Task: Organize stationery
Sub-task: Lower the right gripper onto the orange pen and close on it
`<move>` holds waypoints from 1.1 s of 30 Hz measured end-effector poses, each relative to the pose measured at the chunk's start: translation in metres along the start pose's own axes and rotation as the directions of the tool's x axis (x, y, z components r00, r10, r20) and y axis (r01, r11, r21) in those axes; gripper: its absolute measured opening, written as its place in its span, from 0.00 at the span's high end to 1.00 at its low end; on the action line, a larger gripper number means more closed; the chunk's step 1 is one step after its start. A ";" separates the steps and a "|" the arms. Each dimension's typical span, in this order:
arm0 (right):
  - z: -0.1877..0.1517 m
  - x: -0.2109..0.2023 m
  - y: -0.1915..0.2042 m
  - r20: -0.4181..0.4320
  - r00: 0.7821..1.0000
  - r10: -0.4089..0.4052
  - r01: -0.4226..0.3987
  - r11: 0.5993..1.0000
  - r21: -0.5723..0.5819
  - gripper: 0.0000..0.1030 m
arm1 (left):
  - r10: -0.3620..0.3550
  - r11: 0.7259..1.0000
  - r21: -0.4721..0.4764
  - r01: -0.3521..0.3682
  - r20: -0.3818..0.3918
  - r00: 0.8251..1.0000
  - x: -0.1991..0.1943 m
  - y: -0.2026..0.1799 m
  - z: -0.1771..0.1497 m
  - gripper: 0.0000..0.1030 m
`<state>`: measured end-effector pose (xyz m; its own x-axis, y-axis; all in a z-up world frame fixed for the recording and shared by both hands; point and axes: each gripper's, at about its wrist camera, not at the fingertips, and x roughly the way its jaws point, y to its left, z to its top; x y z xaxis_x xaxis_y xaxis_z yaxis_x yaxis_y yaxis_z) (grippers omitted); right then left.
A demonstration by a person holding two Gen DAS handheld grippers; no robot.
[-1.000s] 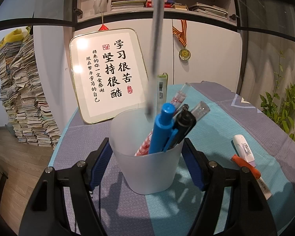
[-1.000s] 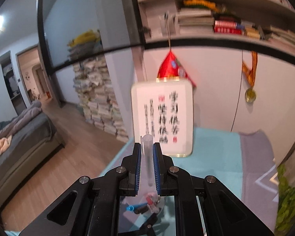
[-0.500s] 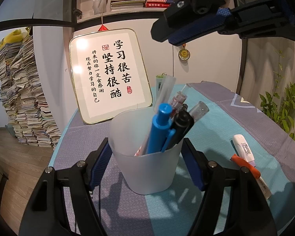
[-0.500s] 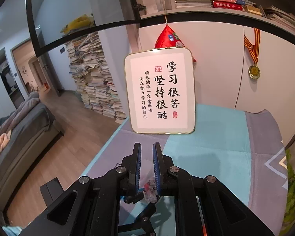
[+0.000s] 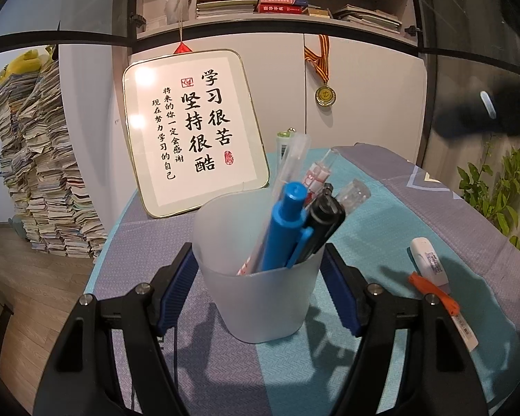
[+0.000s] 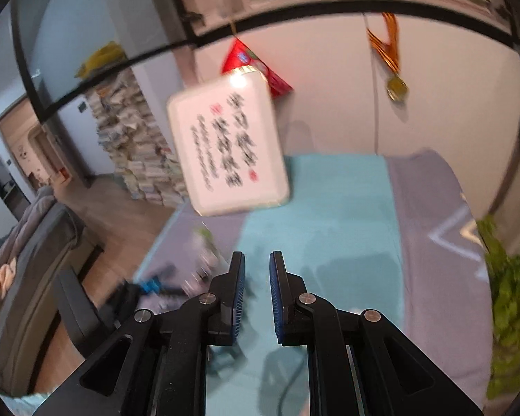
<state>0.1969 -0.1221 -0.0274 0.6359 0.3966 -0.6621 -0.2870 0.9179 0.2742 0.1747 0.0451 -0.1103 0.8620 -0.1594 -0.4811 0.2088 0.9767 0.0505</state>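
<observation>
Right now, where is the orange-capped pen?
In the left wrist view, the orange-capped pen lies on the tablecloth, right of the cup, just beside the white correction tape.

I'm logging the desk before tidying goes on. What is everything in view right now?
cup: one, frosted white, on the tablecloth
pens: five, blue, black, red-patterned and two clear, standing in the cup
orange-capped pen: one, lying right of the cup
white marker-like item: one, beside the orange-capped pen
green-topped item: one, behind the cup, unclear what
framed sign: one, white with gold rim, leaning on the cabinet
medal: one, gold, hanging on the cabinet
tablecloth: one, teal and grey
plant: one, green, far right
paper stacks: several, on the floor, left
left tool: pads on the cup's sides, jaws opening slightly
right tool: shut, empty, above the tablecloth
</observation>
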 end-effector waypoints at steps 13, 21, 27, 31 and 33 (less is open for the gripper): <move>-0.065 0.056 -0.036 -0.282 0.958 -0.049 0.059 0.998 0.025 0.87 | 0.000 1.000 -0.005 0.000 -0.006 1.000 0.003 0.000 0.002 0.30; -0.064 0.080 -0.045 -0.323 0.945 -0.047 0.066 0.997 0.048 0.68 | -0.001 1.000 -0.006 0.001 -0.008 1.000 0.004 0.001 0.002 0.30; -0.069 0.092 -0.042 -0.350 0.935 -0.053 0.065 0.998 0.022 0.68 | 0.000 1.000 -0.005 0.000 -0.009 1.000 0.005 0.001 0.002 0.30; -0.072 0.093 -0.037 -0.348 0.936 -0.059 0.060 0.998 -0.006 0.79 | 0.000 1.000 -0.005 0.000 -0.009 1.000 0.005 0.000 0.002 0.30; -0.072 0.091 -0.035 -0.339 0.939 -0.059 0.058 0.998 -0.011 0.81 | -0.001 1.000 -0.006 0.000 -0.009 1.000 0.005 0.001 0.002 0.30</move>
<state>0.2129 -0.1194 -0.1476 0.3711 0.3132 -0.8742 -0.2571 0.9393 0.2274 0.1802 0.0445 -0.1110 0.8575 -0.1585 -0.4895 0.2066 0.9774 0.0453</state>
